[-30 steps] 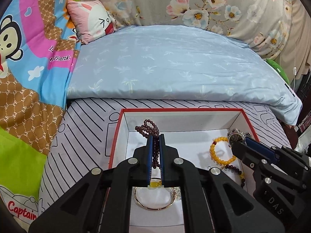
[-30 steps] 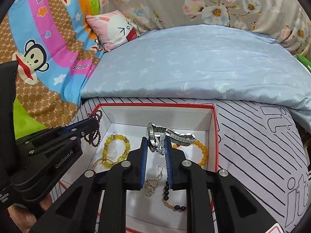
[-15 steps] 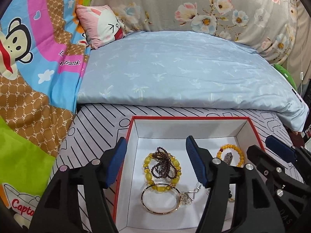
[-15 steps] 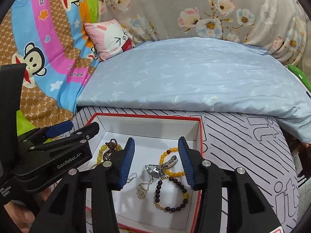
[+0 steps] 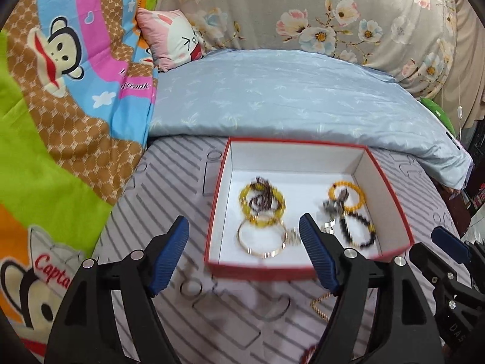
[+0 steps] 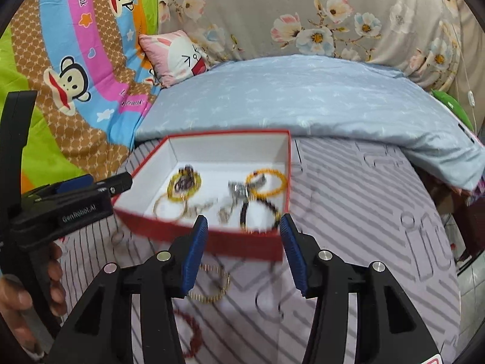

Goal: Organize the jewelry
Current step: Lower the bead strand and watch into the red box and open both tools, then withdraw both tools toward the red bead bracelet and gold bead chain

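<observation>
Bracelets (image 5: 262, 203) in box (image 5: 391, 191), chain (image 6: 209, 285) before it

The left gripper (image 5: 244, 254) stands with its jaws wide apart and nothing between them, having just been opening, over the striped bed sheet (image 5: 169, 182) in front of a red box (image 5: 391, 200). Inside the box lie a yellow bead bracelet (image 5: 262, 201) with dark beads (image 5: 263, 195) on it, a gold bangle (image 5: 262, 239), an orange bead bracelet (image 5: 347, 195) and a black bead bracelet (image 5: 357, 230), all blurred. The right gripper (image 5: 448, 247) shows at the right edge.
</observation>
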Available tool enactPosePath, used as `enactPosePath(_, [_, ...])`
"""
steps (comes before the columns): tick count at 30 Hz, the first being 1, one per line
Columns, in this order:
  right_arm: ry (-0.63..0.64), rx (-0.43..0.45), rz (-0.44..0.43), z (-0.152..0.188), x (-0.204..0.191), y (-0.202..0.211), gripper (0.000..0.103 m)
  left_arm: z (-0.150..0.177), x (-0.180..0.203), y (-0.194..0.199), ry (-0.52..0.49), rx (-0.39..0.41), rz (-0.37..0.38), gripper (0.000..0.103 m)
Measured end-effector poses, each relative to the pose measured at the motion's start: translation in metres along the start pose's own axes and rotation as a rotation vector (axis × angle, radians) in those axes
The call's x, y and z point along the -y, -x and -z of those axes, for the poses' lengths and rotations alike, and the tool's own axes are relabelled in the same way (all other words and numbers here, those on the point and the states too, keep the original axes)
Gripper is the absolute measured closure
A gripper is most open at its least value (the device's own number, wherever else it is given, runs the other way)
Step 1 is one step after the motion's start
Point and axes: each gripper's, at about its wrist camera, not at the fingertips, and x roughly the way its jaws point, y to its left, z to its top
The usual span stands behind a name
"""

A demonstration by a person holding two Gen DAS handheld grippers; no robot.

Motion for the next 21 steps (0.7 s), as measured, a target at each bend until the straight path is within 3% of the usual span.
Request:
enactPosePath(13, [-0.068,-0.086,0.044,0.09,0.013,0.03,0.053,0.109,0.02,0.021,0.013,-0.162,0.071,0.026])
enactPosePath(18, [-0.119,-0.118,0.032,0.11,0.02,0.032,0.053,0.128,0.031,0.016,0.02,-0.202,0.086,0.026])
enactPosePath(21, [-0.124,-0.132,0.027,0.118,0.02,0.032,0.053,0.13,0.038,0.013,-0.005,-0.181,0.046,0.028])
